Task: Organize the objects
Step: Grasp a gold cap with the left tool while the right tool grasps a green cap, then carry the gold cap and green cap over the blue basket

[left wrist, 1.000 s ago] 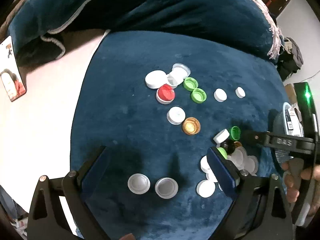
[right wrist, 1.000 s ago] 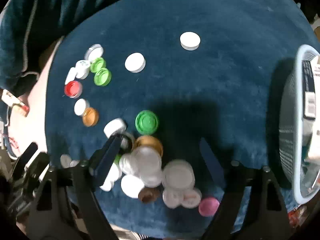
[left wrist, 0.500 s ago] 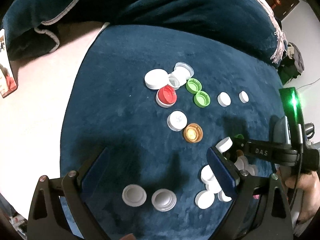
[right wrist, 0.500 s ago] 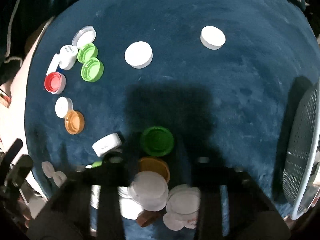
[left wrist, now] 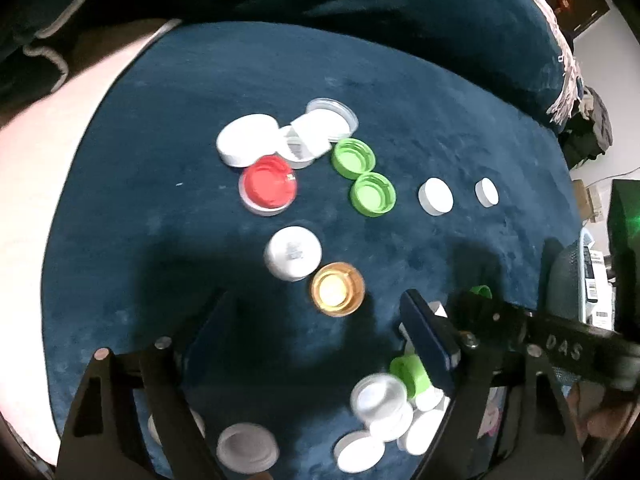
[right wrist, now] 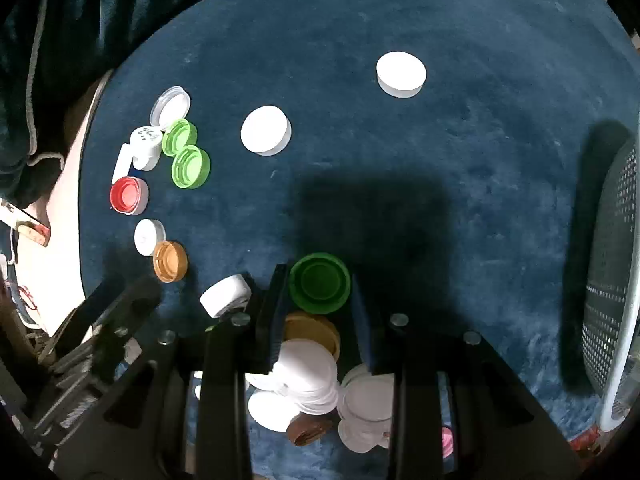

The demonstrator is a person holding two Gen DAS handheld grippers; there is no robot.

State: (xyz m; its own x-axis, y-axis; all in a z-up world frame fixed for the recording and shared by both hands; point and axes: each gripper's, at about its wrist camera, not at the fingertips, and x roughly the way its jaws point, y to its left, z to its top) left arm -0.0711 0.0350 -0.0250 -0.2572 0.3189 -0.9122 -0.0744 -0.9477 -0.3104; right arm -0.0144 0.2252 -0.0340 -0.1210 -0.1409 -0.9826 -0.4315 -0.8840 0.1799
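Many bottle caps lie scattered on a dark blue cloth [right wrist: 460,128]. Right gripper [right wrist: 316,292]: clenched on a dark green cap [right wrist: 319,288], open side up, at the far edge of a near pile of white caps [right wrist: 308,376], with a tan cap [right wrist: 316,330] just behind it. Left gripper [left wrist: 316,328]: jaws closing, nothing between them; an orange cap [left wrist: 338,289] sits just beyond its tips, touching a white cap [left wrist: 293,253]. Far left: red cap [left wrist: 269,188], two light green caps [left wrist: 372,194]. Right edge: mesh basket [right wrist: 608,280], well apart from the pile
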